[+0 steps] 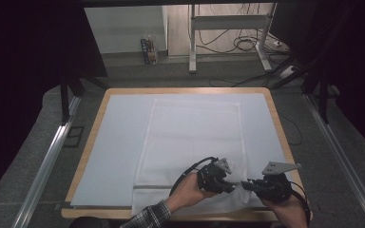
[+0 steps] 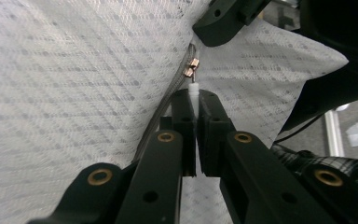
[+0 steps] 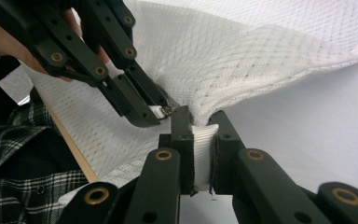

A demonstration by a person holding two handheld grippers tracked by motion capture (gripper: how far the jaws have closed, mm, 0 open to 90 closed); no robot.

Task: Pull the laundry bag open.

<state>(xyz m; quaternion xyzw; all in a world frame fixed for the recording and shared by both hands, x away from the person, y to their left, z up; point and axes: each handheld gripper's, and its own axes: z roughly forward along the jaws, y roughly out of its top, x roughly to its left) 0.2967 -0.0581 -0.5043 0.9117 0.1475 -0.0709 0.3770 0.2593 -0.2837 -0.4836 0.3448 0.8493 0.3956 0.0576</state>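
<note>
A white mesh zip bag (image 1: 195,137) lies flat on the table, and its near right corner is lifted between the two grippers. My left gripper (image 2: 194,93) is shut on the white zipper pull tab (image 2: 194,87), just below the brass slider (image 2: 192,67). The zipper (image 1: 152,186) runs along the bag's near edge. My right gripper (image 3: 200,116) is shut on a bunched fold of the bag's fabric (image 3: 203,149) right beside the slider. In the high view the left gripper (image 1: 232,186) and right gripper (image 1: 244,184) nearly meet tip to tip.
A pale mat (image 1: 119,142) covers the wooden table (image 1: 88,156). Metal rails (image 1: 47,161) run along both sides on the floor. Desk legs (image 1: 192,42) and cables (image 1: 242,42) stand beyond the far edge. A plaid sleeve (image 3: 23,154) is close to the near table edge.
</note>
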